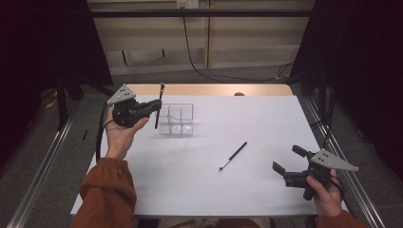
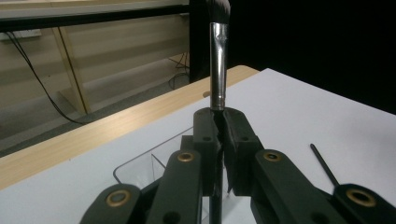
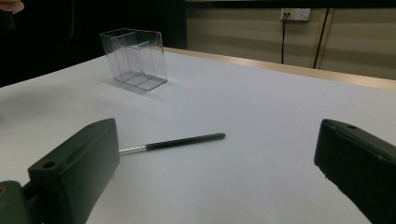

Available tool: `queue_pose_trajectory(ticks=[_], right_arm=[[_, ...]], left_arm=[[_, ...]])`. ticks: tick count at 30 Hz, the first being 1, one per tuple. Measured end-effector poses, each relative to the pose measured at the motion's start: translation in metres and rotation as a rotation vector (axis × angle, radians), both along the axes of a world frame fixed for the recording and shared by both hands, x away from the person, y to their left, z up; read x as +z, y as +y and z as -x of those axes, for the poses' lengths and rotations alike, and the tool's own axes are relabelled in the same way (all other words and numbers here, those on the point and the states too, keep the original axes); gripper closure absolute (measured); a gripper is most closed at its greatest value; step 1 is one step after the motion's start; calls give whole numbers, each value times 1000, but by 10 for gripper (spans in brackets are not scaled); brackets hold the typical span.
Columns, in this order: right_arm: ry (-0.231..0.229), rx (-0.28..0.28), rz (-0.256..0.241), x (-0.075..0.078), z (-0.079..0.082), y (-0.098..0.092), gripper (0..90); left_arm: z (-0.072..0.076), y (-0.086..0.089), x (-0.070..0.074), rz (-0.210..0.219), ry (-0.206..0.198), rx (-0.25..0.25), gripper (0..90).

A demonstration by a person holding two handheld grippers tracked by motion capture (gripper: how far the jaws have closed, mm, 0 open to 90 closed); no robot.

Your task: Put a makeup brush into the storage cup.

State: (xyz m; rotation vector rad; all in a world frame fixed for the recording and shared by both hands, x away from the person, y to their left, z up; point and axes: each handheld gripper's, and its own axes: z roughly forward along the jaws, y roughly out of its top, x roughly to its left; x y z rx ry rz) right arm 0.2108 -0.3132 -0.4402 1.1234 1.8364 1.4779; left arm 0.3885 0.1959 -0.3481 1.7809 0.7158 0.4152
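My left gripper [image 1: 156, 106] is held up at the back left of the table, shut on a black makeup brush [image 1: 159, 102] that stands nearly upright. Along its own jaws [image 2: 219, 128] I see the brush's silver ferrule [image 2: 218, 65] rising above them. A clear divided organizer [image 1: 177, 118] stands just right of and below that brush. A second black brush [image 1: 233, 156] lies flat on the white mat. My right gripper [image 1: 288, 158] hovers open at the front right, and in its view this brush [image 3: 182, 141] lies ahead between the jaws, with the organizer [image 3: 135, 58] farther back.
The white mat [image 1: 214, 185] covers a wooden table whose bare strip [image 1: 209, 89] shows at the back. Dark curtains flank both sides, and a cable [image 1: 190, 52] runs over the floor behind. A person's orange sleeve [image 1: 107, 190] comes in at the bottom left.
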Motion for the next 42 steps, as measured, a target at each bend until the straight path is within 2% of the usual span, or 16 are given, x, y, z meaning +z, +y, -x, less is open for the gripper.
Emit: queue_pose_trajectory(ticks=[20, 28, 33, 35, 42], right_arm=[[0, 2, 0, 0, 0, 0, 0], [1, -1, -2, 0, 0, -1, 0], [0, 1, -2, 0, 0, -1, 0], [0, 2, -2, 0, 0, -1, 0], [1, 1, -2, 0, 0, -1, 0]], left_arm=[[-26, -9, 12, -1, 3, 40, 846], [-33, -14, 14, 3, -1, 34, 846], [-39, -14, 17, -4, -5, 55, 846], [-42, -14, 17, -11, 8, 60, 846], [-53, -16, 11, -18, 13, 77, 846]])
